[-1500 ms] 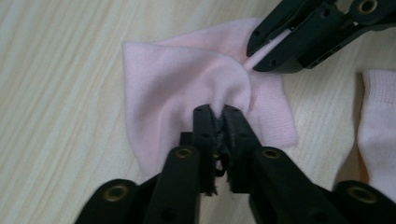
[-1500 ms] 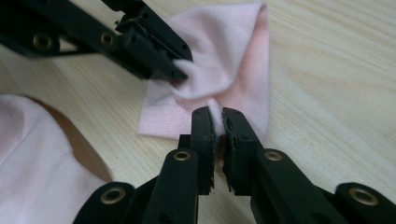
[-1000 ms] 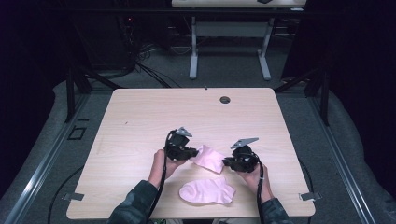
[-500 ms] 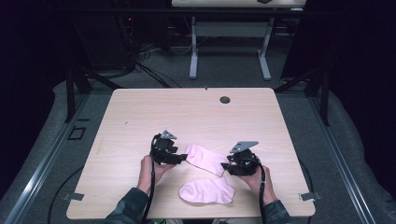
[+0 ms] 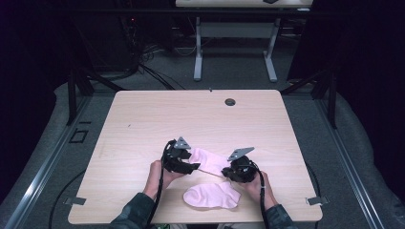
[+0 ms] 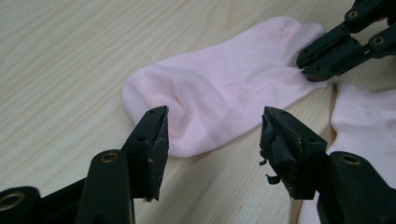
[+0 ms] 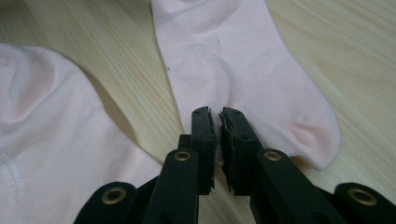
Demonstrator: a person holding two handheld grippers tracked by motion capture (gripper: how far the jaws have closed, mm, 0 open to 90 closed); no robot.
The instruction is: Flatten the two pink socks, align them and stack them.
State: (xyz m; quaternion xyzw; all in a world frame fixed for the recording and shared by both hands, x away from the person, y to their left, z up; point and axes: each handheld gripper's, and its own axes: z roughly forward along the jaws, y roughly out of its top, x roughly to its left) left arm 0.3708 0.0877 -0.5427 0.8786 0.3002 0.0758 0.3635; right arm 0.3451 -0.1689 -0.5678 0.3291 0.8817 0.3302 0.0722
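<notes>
- Pink sock (image 5: pixel 210 161) lies flat near the table's (image 5: pixel 143 119) 6 o'clock edge, between both grippers.
- Right gripper (image 7: pixel 218 123): jaws just closed, pinching the sock's edge, apparently the cuff end.
- Left gripper (image 6: pixel 212 135): jaws apart, straddling the other end, not pressing.
- Second sock (image 5: pixel 212 195) at 6 o'clock, just beside.
- Bare wood toward 12 o'clock.

The high view is looking forward and down from above the person's side onto the pale wooden table (image 5: pixel 143 124), taking in the whole top from well back. The left gripper view is riding low and close, facing along its black jaws across the flat pale pink sock (image 6: pixel 219 93). The right gripper view is sitting just as near, facing that same sock (image 7: pixel 243 70) from its opposite end. All three are sharing this sock (image 5: pixel 210 160).
</notes>
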